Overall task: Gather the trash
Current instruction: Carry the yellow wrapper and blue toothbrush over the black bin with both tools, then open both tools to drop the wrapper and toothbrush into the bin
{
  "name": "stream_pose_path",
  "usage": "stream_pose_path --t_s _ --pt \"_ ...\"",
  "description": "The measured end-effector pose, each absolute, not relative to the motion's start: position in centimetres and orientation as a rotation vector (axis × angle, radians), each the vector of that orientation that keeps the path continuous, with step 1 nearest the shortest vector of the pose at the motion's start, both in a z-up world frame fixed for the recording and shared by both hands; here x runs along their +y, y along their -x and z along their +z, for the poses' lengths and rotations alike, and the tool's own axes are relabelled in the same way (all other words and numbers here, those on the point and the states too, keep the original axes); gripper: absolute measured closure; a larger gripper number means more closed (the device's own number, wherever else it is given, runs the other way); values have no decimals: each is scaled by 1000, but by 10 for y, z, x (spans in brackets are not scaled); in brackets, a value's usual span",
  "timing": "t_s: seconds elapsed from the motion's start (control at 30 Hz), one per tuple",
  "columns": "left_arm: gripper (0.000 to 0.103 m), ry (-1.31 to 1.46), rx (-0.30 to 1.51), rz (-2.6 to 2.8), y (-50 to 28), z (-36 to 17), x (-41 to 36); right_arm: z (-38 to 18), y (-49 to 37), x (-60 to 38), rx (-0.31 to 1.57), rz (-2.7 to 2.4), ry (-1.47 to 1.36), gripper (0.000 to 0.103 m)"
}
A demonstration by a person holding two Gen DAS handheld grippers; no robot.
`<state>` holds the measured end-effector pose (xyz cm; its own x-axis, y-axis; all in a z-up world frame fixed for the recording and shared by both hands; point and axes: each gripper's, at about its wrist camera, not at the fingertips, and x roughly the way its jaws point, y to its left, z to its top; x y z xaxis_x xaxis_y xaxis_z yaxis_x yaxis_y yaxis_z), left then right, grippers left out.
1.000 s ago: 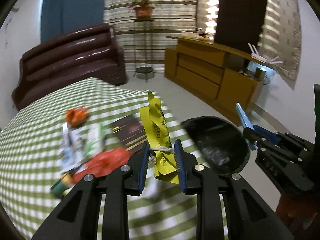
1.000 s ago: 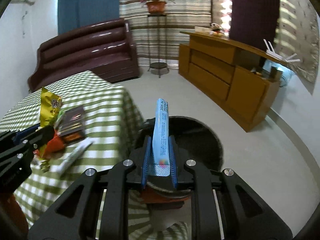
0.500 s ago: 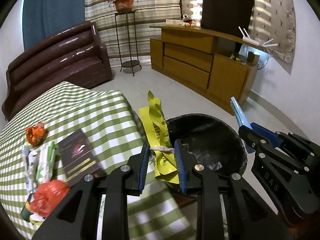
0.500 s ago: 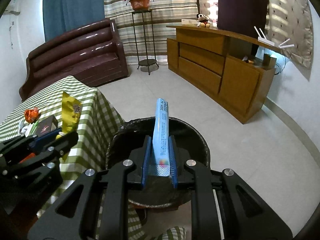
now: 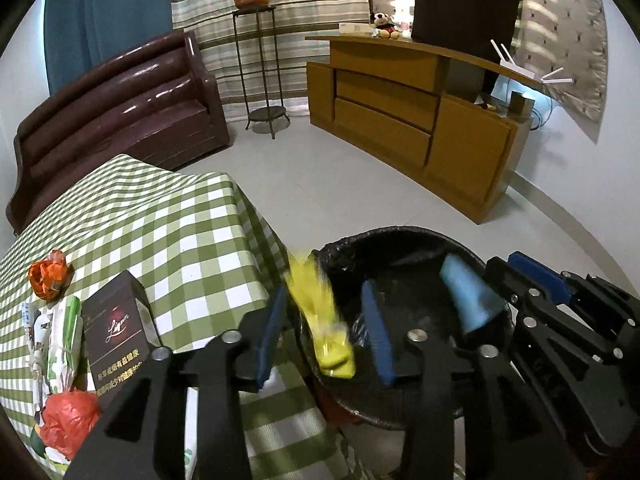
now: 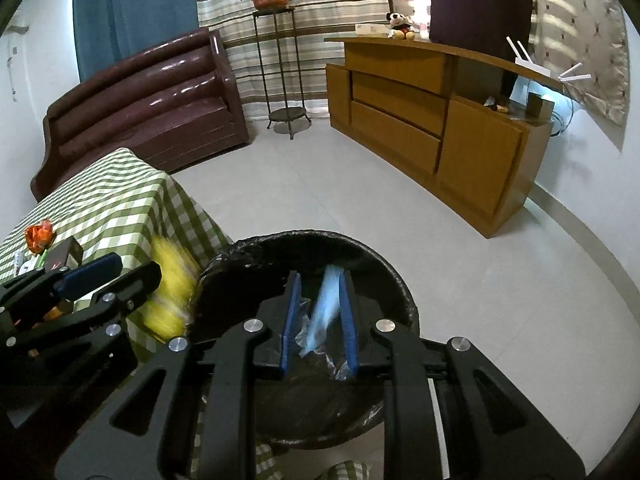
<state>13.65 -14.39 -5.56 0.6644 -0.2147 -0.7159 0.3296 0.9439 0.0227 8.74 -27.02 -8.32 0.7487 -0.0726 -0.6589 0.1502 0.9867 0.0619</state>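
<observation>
Your left gripper [image 5: 326,326] was opening, the blurred yellow wrapper [image 5: 326,320] loose between its pads at the bin [image 5: 404,240] rim. Your right gripper [image 6: 318,316] was opening too, the blue packet [image 6: 324,308] loose over the bin.

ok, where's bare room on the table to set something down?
Free: the checked cloth from the dark box back to the far edge by the sofa. Crowded: the near left corner with the orange wrapper, packets and red bag.

The yellow wrapper [image 5: 322,322] and light blue wrapper [image 6: 325,307] are motion-blurred, their print unreadable; the bin's [image 6: 396,280] near rim hides behind gripper bodies; the far-left sofa [image 5: 120,104] is cropped.
</observation>
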Motion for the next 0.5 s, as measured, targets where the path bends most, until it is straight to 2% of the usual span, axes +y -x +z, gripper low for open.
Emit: stream_pose_path --t_s 0.03,0.13,0.2,0.4,0.47,0.5 --pt "60 -156 786 -309 -136 -56 -145 -83 -87 -271 711 -126 -115 76" --pt "54 -151 783 -310 -136 -55 -144 -80 -84 -272 701 -133 -121 73" --pt "52 -141 783 -309 -136 -54 -142 -77 -82 -274 692 -140 -127 68" --pt "46 -112 771 -301 -130 -43 -134 -70 -74 -276 671 -157 -145 49" --pt "45 -102 766 -297 -126 -39 -129 -67 -68 -275 646 -177 -152 39" --pt "44 -98 762 -294 -123 -37 -125 -65 -66 -274 636 -187 -156 38"
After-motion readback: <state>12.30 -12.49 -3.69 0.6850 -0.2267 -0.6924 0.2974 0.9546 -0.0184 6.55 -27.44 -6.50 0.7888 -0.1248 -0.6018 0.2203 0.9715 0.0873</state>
